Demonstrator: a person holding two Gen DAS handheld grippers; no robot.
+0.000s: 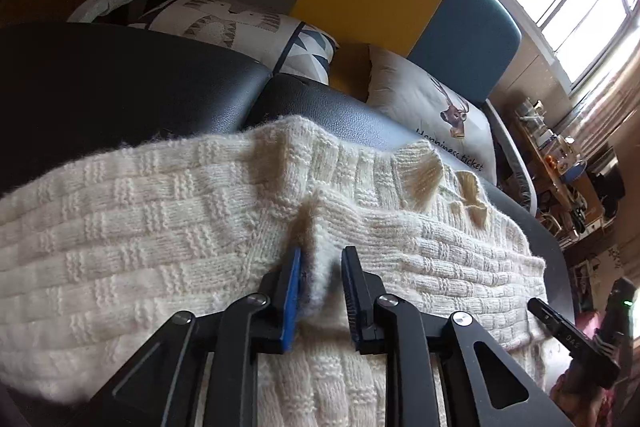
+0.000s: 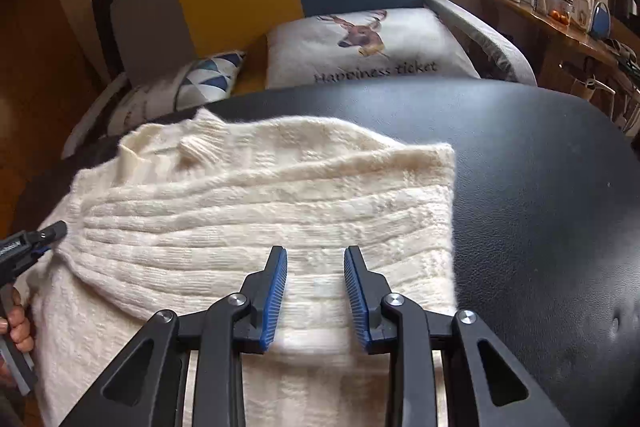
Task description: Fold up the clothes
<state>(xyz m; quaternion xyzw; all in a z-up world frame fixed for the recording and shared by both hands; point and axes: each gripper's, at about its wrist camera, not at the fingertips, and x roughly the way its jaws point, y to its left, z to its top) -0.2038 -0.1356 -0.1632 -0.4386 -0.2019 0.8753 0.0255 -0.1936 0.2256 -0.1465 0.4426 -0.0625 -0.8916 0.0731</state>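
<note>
Left wrist view shows the cream knit sweater (image 1: 160,211) spread on the black leather surface (image 1: 120,87), a raised fold pinched by the left gripper (image 1: 322,263). Beyond, the right gripper (image 2: 316,259) hovers above it, jaws apart, near the deer pillow (image 2: 360,43).

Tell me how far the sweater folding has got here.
Partway. The cream sweater lies on the black surface with one layer already folded over. The left tool has a fold of knit between its fingers; the right tool is open above it. Final folds remain.
</note>
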